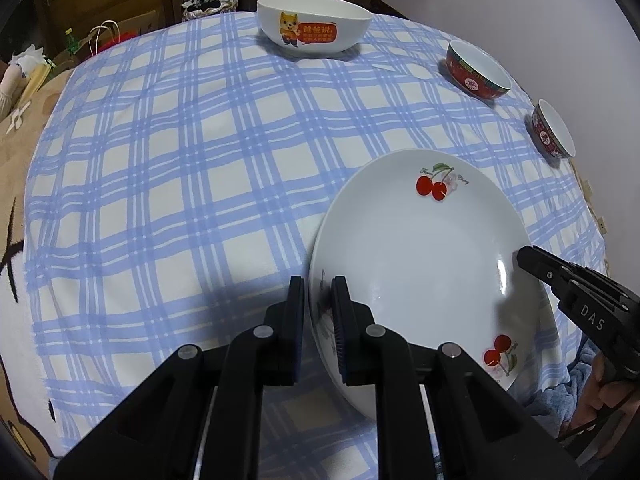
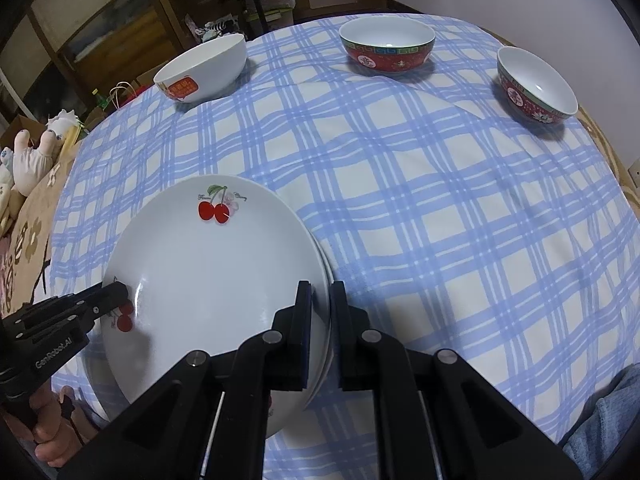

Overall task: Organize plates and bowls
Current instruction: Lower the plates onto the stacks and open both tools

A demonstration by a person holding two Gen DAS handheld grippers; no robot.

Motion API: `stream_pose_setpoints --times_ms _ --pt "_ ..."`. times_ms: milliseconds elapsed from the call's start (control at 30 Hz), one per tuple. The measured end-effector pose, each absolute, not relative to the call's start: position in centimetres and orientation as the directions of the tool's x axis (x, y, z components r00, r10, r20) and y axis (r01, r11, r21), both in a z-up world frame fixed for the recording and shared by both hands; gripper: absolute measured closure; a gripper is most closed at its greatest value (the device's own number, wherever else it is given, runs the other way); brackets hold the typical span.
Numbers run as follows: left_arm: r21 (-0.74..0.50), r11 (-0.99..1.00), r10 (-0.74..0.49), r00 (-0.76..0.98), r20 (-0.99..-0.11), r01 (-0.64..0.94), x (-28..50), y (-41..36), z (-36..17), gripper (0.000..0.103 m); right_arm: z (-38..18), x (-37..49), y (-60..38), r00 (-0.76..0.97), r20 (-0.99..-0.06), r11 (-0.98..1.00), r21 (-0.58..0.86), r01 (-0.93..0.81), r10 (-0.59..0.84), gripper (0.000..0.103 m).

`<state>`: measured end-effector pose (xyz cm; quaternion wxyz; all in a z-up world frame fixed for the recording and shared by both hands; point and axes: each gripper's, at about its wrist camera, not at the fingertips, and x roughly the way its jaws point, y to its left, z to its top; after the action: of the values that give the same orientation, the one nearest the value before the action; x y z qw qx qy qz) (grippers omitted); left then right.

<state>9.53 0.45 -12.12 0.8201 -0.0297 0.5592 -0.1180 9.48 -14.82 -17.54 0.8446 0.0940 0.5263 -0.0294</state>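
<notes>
A white plate with red cherries (image 1: 420, 248) (image 2: 208, 264) lies between both grippers, on or just above the blue checked cloth (image 1: 180, 160). My left gripper (image 1: 318, 286) is shut on its left rim, one finger under and one over. My right gripper (image 2: 321, 288) is shut on the right rim, where a second rim shows just beneath. Each gripper shows in the other's view: the right gripper (image 1: 522, 258) and the left gripper (image 2: 118, 292). At the far side stand a white cartoon bowl (image 1: 312, 24) (image 2: 204, 68) and two red patterned bowls (image 1: 478, 72) (image 1: 554, 130) (image 2: 386, 46) (image 2: 536, 84).
The cloth lies over a round table; its edge drops off on the left toward stuffed toys (image 2: 32, 156) and a floral cover (image 1: 16, 184). Wooden cabinets (image 2: 120, 20) stand behind. A pale wall is on the right. A person's denim-clad leg (image 2: 608, 412) is at the near right.
</notes>
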Motion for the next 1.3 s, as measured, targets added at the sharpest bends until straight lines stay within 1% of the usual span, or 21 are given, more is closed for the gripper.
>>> stream_pose_setpoints --times_ms 333,500,800,833,867,933,1000,1067,1100,1167,1200,1233,1267,1300 --pt "-0.168 0.973 -0.215 0.356 -0.909 0.159 9.5 0.5 -12.0 0.088 -17.6 9.5 -14.8 0.445 -0.894 0.980 0.131 0.151 0.051 0.092" --pt "-0.095 0.981 -0.158 0.406 -0.900 0.171 9.1 0.4 -10.8 0.088 -17.1 9.4 -15.0 0.455 -0.890 0.979 0.116 0.167 0.027 0.092" --pt "-0.135 0.984 -0.174 0.456 -0.873 0.118 9.5 1.9 -8.4 0.087 -15.2 9.3 -16.4 0.507 -0.862 0.968 0.142 0.208 0.018 0.091" --pt "-0.138 0.985 -0.168 0.460 -0.872 0.099 9.6 2.2 -8.2 0.087 -15.0 9.4 -16.5 0.511 -0.860 0.967 0.136 0.217 0.007 0.085" --pt "-0.149 0.986 -0.169 0.469 -0.867 0.079 9.7 2.6 -7.8 0.086 -14.8 9.5 -16.6 0.509 -0.861 0.966 0.123 0.226 -0.009 0.075" --pt "-0.140 0.988 -0.155 0.479 -0.864 0.067 9.9 2.9 -7.2 0.086 -14.5 9.5 -16.8 0.510 -0.859 0.967 0.103 0.234 -0.032 0.065" --pt "-0.108 0.991 -0.134 0.489 -0.862 0.080 10.0 2.8 -6.6 0.085 -14.1 9.5 -17.0 0.519 -0.854 0.967 0.097 0.237 -0.041 0.064" --pt "-0.087 0.992 -0.122 0.494 -0.861 0.093 10.1 2.7 -6.0 0.081 -13.6 9.6 -17.1 0.530 -0.847 0.966 0.104 0.237 -0.039 0.061" --pt "-0.091 0.991 -0.128 0.496 -0.859 0.099 10.1 2.8 -5.7 0.078 -13.3 9.5 -17.2 0.538 -0.842 0.965 0.109 0.237 -0.038 0.052" --pt "-0.103 0.989 -0.145 0.507 -0.850 0.110 10.0 2.8 -5.2 0.073 -12.6 9.3 -17.3 0.571 -0.820 0.963 0.120 0.240 -0.040 0.028" --pt "-0.110 0.986 -0.160 0.514 -0.843 0.126 10.0 2.8 -4.8 0.065 -12.2 9.2 -17.4 0.589 -0.807 0.962 0.119 0.246 -0.051 0.022" --pt "-0.111 0.985 -0.165 0.524 -0.835 0.134 9.9 2.7 -4.6 0.059 -11.9 9.1 -17.5 0.600 -0.798 0.960 0.115 0.255 -0.064 0.010" --pt "-0.104 0.985 -0.161 0.541 -0.825 0.135 9.8 2.6 -4.2 0.056 -11.6 9.0 -17.5 0.611 -0.788 0.959 0.110 0.261 -0.076 0.004" --pt "-0.090 0.987 -0.150 0.562 -0.813 0.133 9.6 2.5 -3.8 0.051 -11.4 8.9 -17.5 0.622 -0.779 0.959 0.112 0.261 -0.079 0.003"
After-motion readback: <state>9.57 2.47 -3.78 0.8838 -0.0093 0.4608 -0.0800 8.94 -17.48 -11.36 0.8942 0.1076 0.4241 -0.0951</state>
